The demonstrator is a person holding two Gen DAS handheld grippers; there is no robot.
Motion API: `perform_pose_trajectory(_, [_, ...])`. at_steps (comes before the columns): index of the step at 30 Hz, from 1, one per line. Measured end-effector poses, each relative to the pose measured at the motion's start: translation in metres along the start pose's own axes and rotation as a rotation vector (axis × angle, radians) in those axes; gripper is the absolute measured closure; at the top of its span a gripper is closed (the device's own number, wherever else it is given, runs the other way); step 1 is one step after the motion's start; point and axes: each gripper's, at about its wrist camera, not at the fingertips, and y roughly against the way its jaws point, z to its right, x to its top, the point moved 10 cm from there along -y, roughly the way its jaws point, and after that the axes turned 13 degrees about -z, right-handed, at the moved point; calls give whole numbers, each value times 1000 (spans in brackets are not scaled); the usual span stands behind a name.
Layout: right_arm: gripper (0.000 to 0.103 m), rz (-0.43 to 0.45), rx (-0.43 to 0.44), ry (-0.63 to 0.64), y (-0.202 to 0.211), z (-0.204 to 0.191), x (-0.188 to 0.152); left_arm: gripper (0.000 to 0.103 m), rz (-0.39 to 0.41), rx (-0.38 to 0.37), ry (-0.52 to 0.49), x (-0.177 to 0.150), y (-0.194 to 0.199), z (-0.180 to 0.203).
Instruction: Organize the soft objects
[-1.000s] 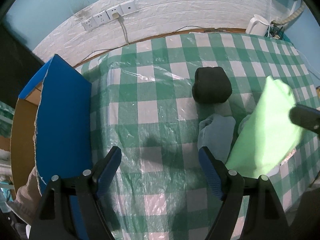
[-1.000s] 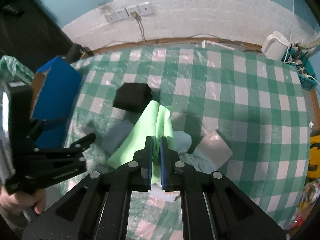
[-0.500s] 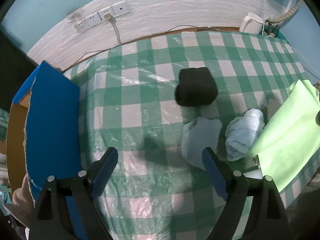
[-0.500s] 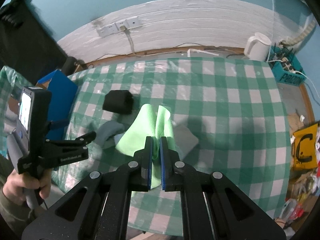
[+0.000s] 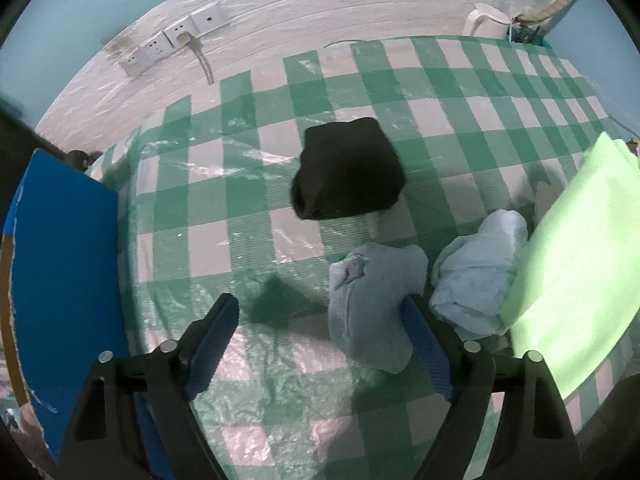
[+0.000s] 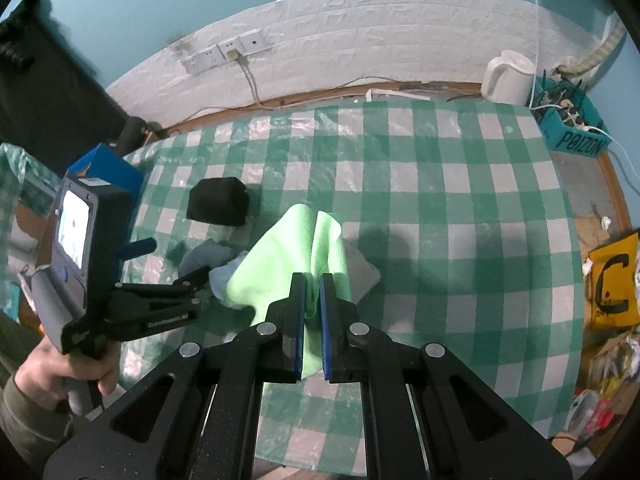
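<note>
right tongs (image 6: 311, 294): clamped on green cloth (image 6: 294, 248), hanging above counter (image 6: 440, 208) | left tongs (image 5: 320, 320): spread wide, holding nothing, blue-grey cloth (image 5: 372, 300) just inside right finger | black bundle (image 5: 348, 170) beyond

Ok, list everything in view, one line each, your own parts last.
green cloth: one, light green, hanging from the right gripper above the table
black bundle: one, black, on the table, left of centre
grey-blue cloth: one, crumpled, near the left gripper
pale blue cloth: one, crumpled, beside the green cloth
tablecloth: one, green and white check
blue box: one, at the table's left edge
kettle: one, white, far right by the wall
teal crate: one, right of the kettle
sockets: a row, white, on the wall
left gripper: open, empty
right gripper: shut on green cloth
</note>
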Motion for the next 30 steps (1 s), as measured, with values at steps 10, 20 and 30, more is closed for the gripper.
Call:
perform_pose_trajectory(10, [97, 7, -4, 20, 1, -6, 2, 91, 4, -63, -29, -7, 4, 18])
perform_pose_trajectory(20, [97, 45, -20, 46, 15, -15, 5, 92, 35, -58, 10, -15, 22, -2])
perform_pose_trajectory(30, [97, 73, -28, 87, 27, -32, 7, 92, 99, -12, 37, -25, 54, -24])
